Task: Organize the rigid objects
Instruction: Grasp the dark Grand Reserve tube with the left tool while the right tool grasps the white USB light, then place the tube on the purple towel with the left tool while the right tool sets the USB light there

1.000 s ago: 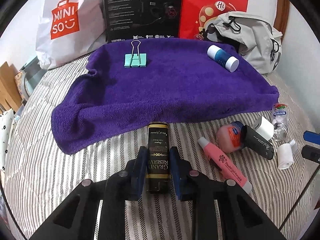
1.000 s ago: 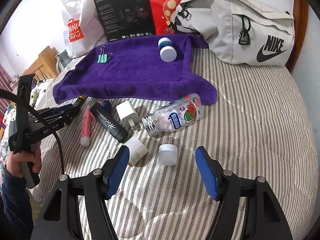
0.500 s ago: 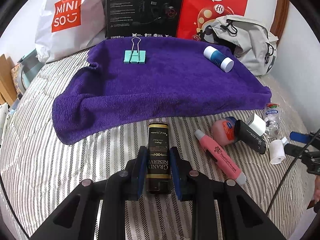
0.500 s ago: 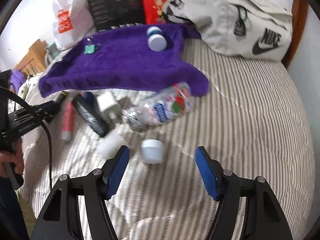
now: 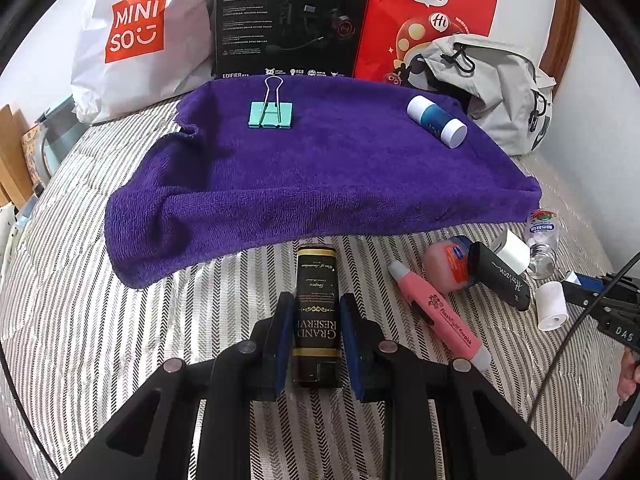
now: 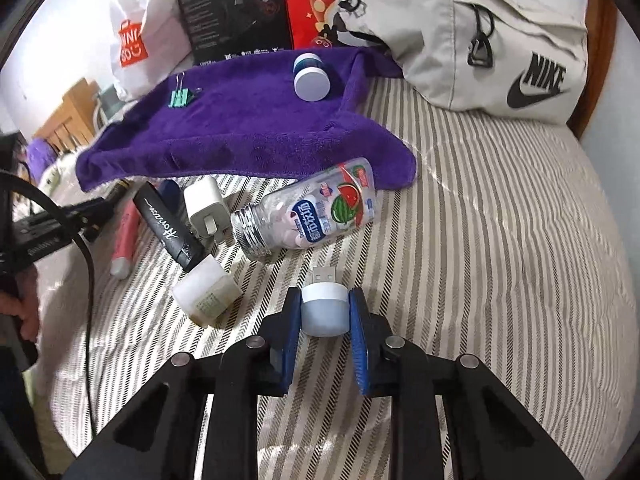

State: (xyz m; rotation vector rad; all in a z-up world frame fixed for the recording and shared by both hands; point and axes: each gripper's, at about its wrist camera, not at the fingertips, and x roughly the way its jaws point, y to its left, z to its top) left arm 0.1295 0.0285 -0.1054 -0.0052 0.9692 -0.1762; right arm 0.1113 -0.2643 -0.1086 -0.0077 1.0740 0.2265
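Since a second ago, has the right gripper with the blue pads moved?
Yes. The right gripper has come forward toward the clear candy bottle and closed its pads on the small white USB light, which lay ahead of it before.

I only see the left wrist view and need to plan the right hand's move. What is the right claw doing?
Observer: The right claw is shut on a small USB light, with the plug pointing forward.
Operator: Anything close beside it?
Observer: A small white container lies on the bedspread just to its left, not touching the claw.
Operator: Is the candy bottle capped?
Observer: No. The candy bottle lies on its side with its threaded neck bare.
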